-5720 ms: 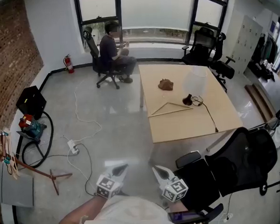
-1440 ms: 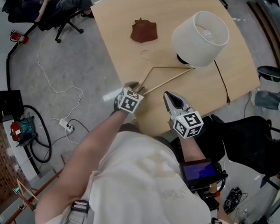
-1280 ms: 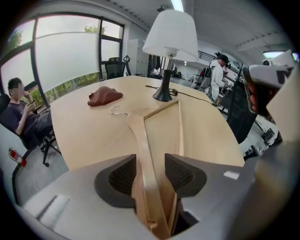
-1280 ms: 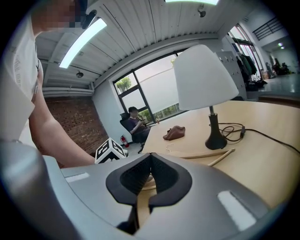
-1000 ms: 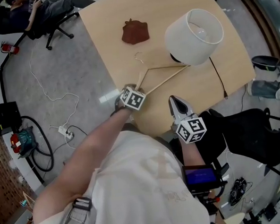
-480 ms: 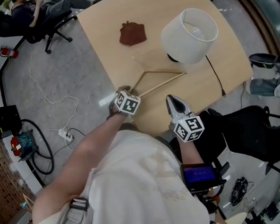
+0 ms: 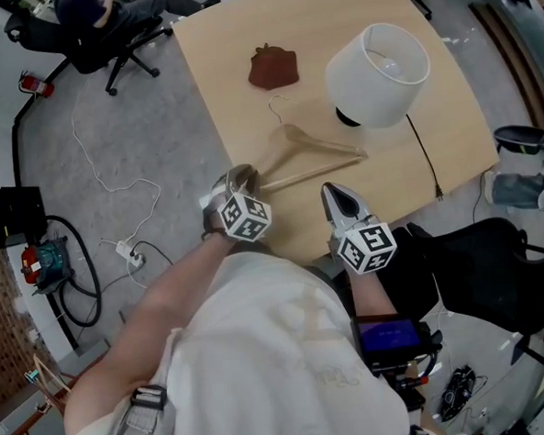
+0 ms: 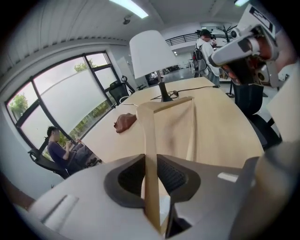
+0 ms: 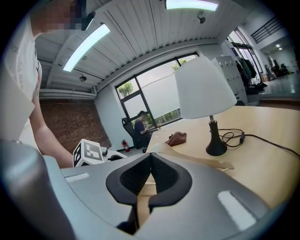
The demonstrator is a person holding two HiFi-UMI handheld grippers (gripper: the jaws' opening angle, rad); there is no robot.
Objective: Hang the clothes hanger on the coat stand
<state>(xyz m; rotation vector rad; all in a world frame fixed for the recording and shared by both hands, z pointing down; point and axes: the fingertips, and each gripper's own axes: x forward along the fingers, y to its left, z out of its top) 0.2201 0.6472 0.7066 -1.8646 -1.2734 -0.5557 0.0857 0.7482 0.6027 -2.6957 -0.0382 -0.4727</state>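
"Clothes hanger (image 7: 296, 135), the wooden one: where is it?"

"Over the near left part of the table (image 7: 432, 129), one arm's end caught in the left gripper (image 7: 237, 179) at the table's edge. Its wire hook points toward the brown crumpled thing (image 7: 273, 68); its other arm reaches toward the foot of the white lamp (image 7: 377, 63)."

"Is that grip a firm one?"

"The left gripper view says so. The jaws have just been closing, and both dark pads press on the pale wooden bar that stands up between them. The held end looks tilted up off the table top; whether the far end touches the table is unclear."

"And the right gripper (image 7: 333, 192)?"

"Its jaws are together with nothing between them. It hangs over the table's near edge, to the right of the left gripper and apart from the hanger, aimed toward the lamp."

"Anything close by?"

"A black office chair (image 7: 496, 272) stands near the right gripper, off the table's near right side."
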